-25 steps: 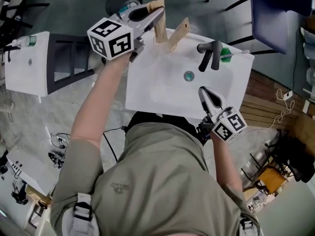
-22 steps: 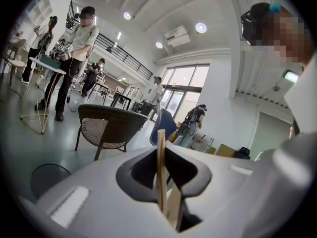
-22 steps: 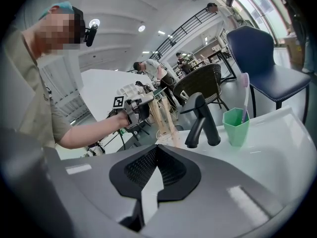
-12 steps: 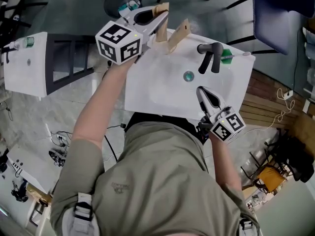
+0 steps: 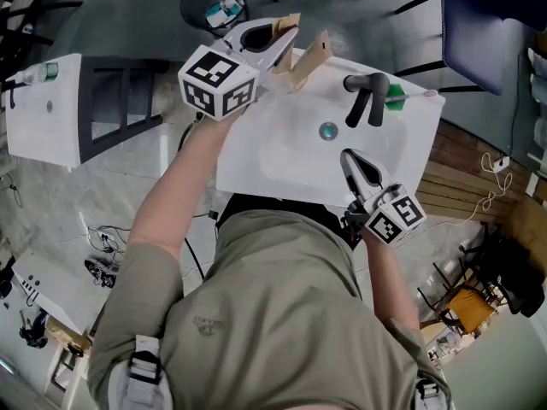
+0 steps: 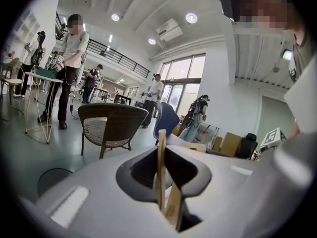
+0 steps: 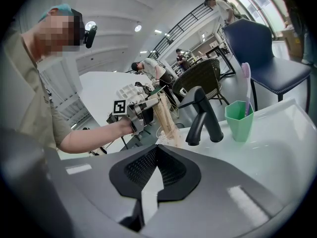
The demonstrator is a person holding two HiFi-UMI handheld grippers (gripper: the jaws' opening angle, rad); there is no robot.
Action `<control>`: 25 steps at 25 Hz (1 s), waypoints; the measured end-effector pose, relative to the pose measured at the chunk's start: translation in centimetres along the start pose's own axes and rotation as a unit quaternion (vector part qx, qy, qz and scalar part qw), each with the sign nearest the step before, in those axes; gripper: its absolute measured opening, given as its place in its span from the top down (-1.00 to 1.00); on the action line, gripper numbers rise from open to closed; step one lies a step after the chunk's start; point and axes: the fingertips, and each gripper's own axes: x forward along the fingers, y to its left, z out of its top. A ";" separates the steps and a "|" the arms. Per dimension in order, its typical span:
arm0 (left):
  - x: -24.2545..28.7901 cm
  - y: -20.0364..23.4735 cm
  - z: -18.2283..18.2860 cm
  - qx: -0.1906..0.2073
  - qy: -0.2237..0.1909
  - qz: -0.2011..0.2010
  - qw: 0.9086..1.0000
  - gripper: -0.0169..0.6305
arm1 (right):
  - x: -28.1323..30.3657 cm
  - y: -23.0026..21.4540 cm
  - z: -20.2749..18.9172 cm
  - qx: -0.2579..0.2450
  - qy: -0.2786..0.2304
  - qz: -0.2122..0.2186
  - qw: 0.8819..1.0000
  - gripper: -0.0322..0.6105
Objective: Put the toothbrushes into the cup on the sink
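Our left gripper (image 5: 282, 41) is clenched on a flat tan toothbrush pack (image 6: 161, 157), which shows edge-on and upright between its jaws, over the back left corner of the white sink (image 5: 256, 165). A second tan piece (image 5: 314, 55) leans just beside it on the sink's rim; we cannot tell whether the two are joined. Our right gripper (image 5: 350, 162) hangs over the sink's near right edge, its jaw tips drawn together with nothing between them, pointing toward the black faucet (image 5: 363, 92). Just right of the faucet, on the sink's back rim, stands the green cup (image 7: 239, 119), and a pale lilac toothbrush (image 7: 245, 81) rises out of it. The drain (image 5: 328, 131) lies in the basin between the faucet and our right gripper. The held pack is well apart from the cup, with the faucet between them.
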 end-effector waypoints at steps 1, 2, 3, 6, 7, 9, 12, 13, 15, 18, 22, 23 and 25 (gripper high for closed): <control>-0.1 0.0 -0.2 -0.001 -0.001 0.002 1.000 0.82 | 0.0 0.0 0.0 0.000 0.000 0.000 1.000 0.87; -0.1 0.1 -0.3 -0.001 -0.002 0.004 1.000 0.82 | 0.0 0.0 -0.1 0.001 -0.001 0.001 1.000 0.87; -0.2 0.1 -0.4 -0.001 -0.003 0.007 1.000 0.82 | -0.1 0.0 -0.1 0.002 -0.001 0.000 1.000 0.87; -0.3 0.2 -0.8 -0.001 -0.004 0.012 1.000 0.82 | -0.2 -0.1 -0.2 0.007 -0.003 -0.001 1.000 0.87; -0.3 0.2 -0.9 -0.001 -0.003 0.013 1.000 0.82 | -0.2 -0.1 -0.2 0.008 -0.003 -0.001 1.000 0.87; -0.4 0.3 -1.1 -0.003 -0.004 0.014 1.000 0.82 | -0.1 -0.1 -0.3 0.009 -0.002 -0.001 1.000 0.87; -0.5 0.6 -1.4 -0.007 -0.007 0.017 1.000 0.82 | -0.1 -0.2 -0.4 0.012 -0.002 0.000 1.000 0.87; -0.5 0.7 -1.5 -0.008 -0.008 0.018 1.000 0.82 | -0.1 -0.3 -0.5 0.013 -0.002 0.000 1.000 0.87; -0.6 0.9 -1.7 -0.012 -0.007 0.020 1.000 0.82 | 0.0 -0.3 -0.5 0.015 -0.002 0.000 1.000 0.87; -0.9 1.2 -2.1 -0.017 -0.005 0.024 1.000 0.82 | 0.1 -0.3 -0.5 0.014 -0.003 0.001 1.000 0.87; -1.2 1.7 -2.6 -0.028 0.000 0.028 0.999 0.82 | 0.4 -0.1 -0.3 0.015 -0.004 0.004 1.000 0.87; -1.3 1.9 -2.7 -0.029 0.002 0.029 0.999 0.82 | 0.5 -0.1 -0.3 0.015 -0.004 0.005 1.000 0.87; -1.5 2.0 -2.8 -0.031 0.006 0.028 0.999 0.82 | 0.6 0.0 -0.2 0.015 -0.005 0.006 1.000 0.87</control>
